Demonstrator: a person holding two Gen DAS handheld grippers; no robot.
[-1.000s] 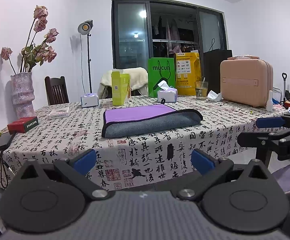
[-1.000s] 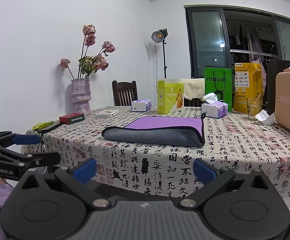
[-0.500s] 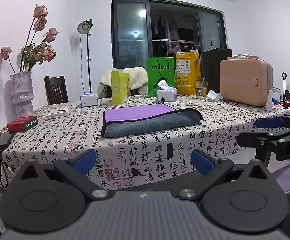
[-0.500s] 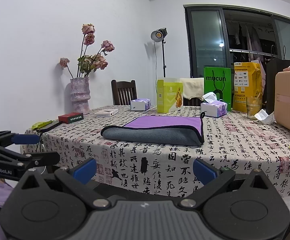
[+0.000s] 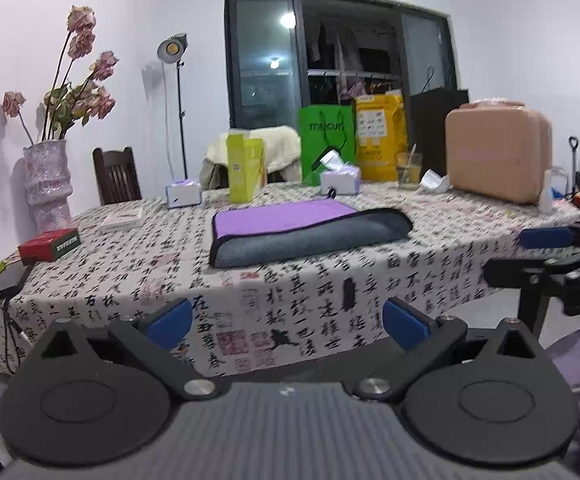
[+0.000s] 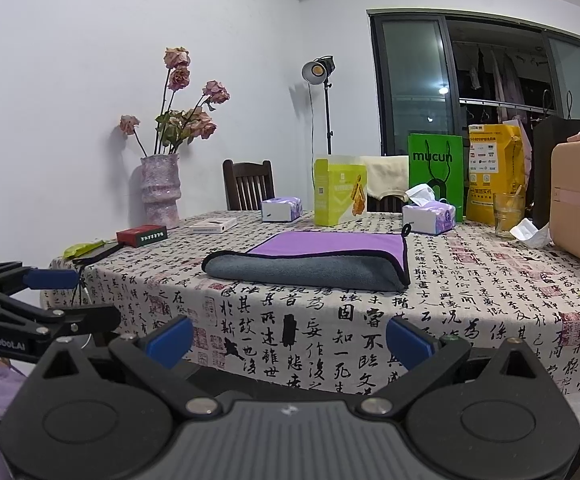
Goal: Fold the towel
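Note:
A purple and grey towel [image 5: 306,229] with black trim lies folded on the table, grey side rolled toward me; it also shows in the right wrist view [image 6: 310,260]. My left gripper [image 5: 287,322] is open and empty, held back from the table's near edge, below the tabletop. My right gripper [image 6: 287,340] is open and empty, also short of the table edge. Each gripper shows at the side of the other's view: the right one [image 5: 546,256] and the left one [image 6: 41,300].
The table [image 5: 330,288] has a calligraphy-print cloth hanging over its front. Behind the towel stand a yellow-green box [image 5: 245,170], tissue packs [image 5: 340,180], a green bag [image 5: 326,140], a glass [image 5: 408,170] and a pink case [image 5: 498,158]. A vase [image 5: 47,184], red box [image 5: 49,244] and phone [image 5: 7,280] sit left.
Both views have dropped and shifted slightly; the towel has not moved and both grippers stay open and empty.

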